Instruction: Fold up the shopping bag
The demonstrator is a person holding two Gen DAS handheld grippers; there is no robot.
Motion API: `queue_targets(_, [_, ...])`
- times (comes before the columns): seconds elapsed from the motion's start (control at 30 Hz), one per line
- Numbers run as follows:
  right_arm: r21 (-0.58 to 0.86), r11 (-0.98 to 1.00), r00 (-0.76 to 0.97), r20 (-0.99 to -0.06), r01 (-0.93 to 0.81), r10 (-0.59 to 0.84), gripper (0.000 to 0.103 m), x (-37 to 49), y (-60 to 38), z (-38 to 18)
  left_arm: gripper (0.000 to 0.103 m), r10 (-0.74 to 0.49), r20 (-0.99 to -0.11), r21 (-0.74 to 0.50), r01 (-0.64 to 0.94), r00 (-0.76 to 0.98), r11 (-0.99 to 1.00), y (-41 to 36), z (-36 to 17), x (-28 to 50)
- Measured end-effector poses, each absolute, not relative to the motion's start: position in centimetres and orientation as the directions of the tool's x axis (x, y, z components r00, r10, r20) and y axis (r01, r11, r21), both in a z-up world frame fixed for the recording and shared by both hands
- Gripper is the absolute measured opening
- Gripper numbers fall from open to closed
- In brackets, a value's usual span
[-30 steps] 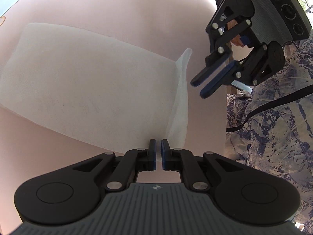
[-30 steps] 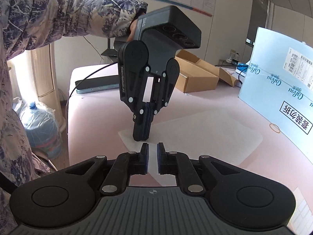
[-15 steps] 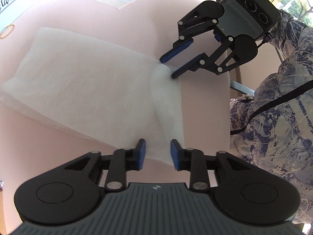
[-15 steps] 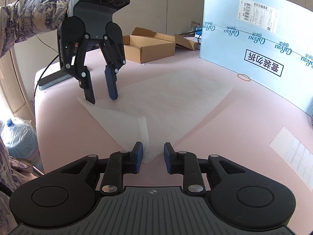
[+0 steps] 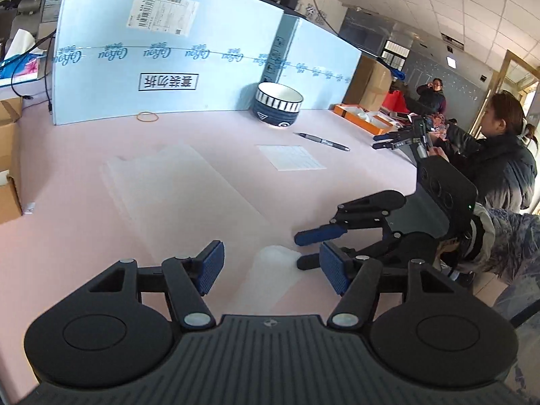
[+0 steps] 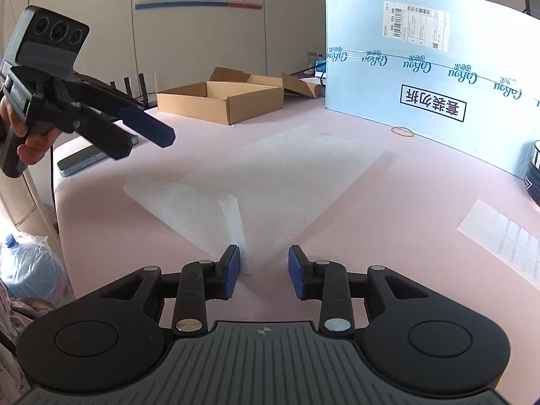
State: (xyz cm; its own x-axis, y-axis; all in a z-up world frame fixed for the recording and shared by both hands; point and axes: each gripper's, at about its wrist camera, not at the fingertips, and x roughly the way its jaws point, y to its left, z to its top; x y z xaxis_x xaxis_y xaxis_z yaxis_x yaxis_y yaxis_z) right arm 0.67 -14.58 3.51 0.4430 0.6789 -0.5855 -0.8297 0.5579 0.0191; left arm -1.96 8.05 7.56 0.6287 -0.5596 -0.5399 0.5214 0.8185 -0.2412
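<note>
The white shopping bag (image 6: 270, 182) is lying flat on the pink table (image 6: 388, 253), with one narrow flap folded over and pointing toward the right gripper (image 6: 264, 266). That gripper is hovering low over the bag's near corner, its jaws opening to a moderate gap; the folded tip is sitting between the blue pads, just beside the left one, but nothing is being pinched. The left gripper (image 5: 270, 266) is hanging above the table with its jaws opening wide and gripping nothing; in its own view the folded flap is showing between its fingers while the rest of the bag (image 5: 175, 185) is stretching away to the left. Seen from the right wrist, the left gripper (image 6: 145, 135) is raised well clear of the bag, off its left side. An open cardboard box (image 6: 219, 98) is standing beyond the bag; its inside is looking bare. A striped bowl (image 5: 278, 104) is standing by the blue panel (image 5: 168, 57); its contents are hidden. The table edge is running close on the right gripper's side, and open pink surface is lying between bag, sheet of paper (image 5: 292, 157) and pen (image 5: 324, 141).
</note>
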Motion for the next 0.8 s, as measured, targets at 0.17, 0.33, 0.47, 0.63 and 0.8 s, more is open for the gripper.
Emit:
queue_targets(0.17, [-0.073,0.554,0.487,-0.581,-0.829,0.652,0.030,-0.1,-13.8,3.5,0.059,-0.547,-0.588,-0.162,0.575,0.596,0.802,5.3,4.4,-1.1])
queue_targets(0.33, [-0.083,0.552,0.493,-0.572,-0.830,0.655,0.029,-0.3,-13.9,4.2,0.059,-0.517,-0.618,-0.172,0.540,0.592,0.824,5.5,2.3,-0.1])
queue_targets(0.47, [-0.061,0.540,0.476,-0.562,-0.839,0.677,0.029,0.0,-13.8,5.1,0.059,-0.529,-0.623,-0.194,0.542,0.576,0.818,5.7,1.6,-0.1])
queue_targets(0.63, [-0.061,0.480,0.419,-0.590,-0.875,0.690,0.019,0.6,-12.3,5.2,0.059,-0.536,-0.626,-0.197,0.550,0.567,0.812,5.9,1.5,-0.2])
queue_targets(0.8, [-0.017,0.450,0.368,-0.602,-0.893,0.708,0.007,0.9,-12.2,4.9,0.059,-0.535,-0.625,-0.176,0.565,0.568,0.806,6.0,1.7,-0.5])
